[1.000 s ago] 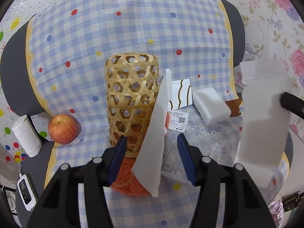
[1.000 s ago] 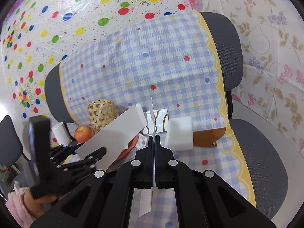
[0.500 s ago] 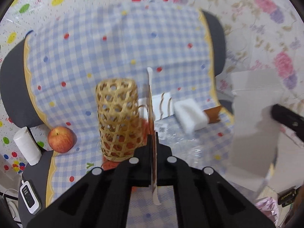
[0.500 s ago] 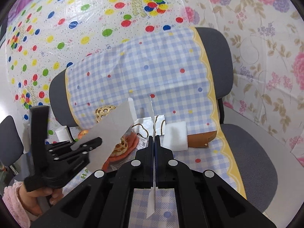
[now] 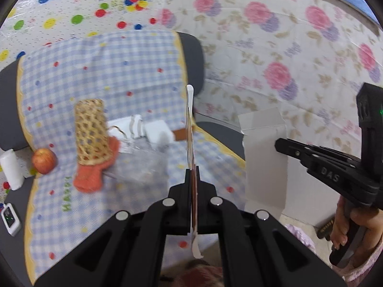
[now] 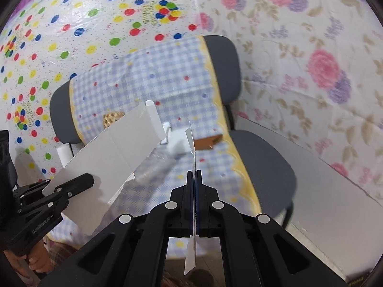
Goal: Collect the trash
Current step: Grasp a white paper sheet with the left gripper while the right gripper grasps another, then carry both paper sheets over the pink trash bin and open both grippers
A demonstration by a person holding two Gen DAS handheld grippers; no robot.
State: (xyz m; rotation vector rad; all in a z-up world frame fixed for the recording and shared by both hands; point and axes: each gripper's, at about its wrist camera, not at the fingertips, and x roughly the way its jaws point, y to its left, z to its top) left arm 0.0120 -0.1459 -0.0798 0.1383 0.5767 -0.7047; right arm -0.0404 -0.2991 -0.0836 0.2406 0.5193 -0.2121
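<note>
My left gripper [image 5: 192,167] is shut on a flattened cardboard box [image 5: 190,129], seen edge-on, held above the checked-cloth chair seat [image 5: 143,203]. It also shows as a white panel in the right wrist view [image 6: 115,155]. My right gripper [image 6: 194,173] is shut on a second flat white cardboard piece [image 6: 192,148], edge-on here, and seen as a broad white sheet in the left wrist view [image 5: 265,157]. Both pieces are lifted clear of the seat.
On the seat lie a woven bamboo basket [image 5: 90,131] on an orange knitted cloth [image 5: 93,174], bubble wrap [image 5: 146,165], a white foam block [image 5: 158,134] and a white packet [image 5: 126,129]. An apple [image 5: 44,160] and a paper roll [image 5: 10,169] are at the left. A second grey chair [image 6: 265,167] stands to the right.
My left gripper went from open around the cardboard to shut on it, then lifted back and swung right. My right gripper, still holding its piece, has also pulled back and up.
</note>
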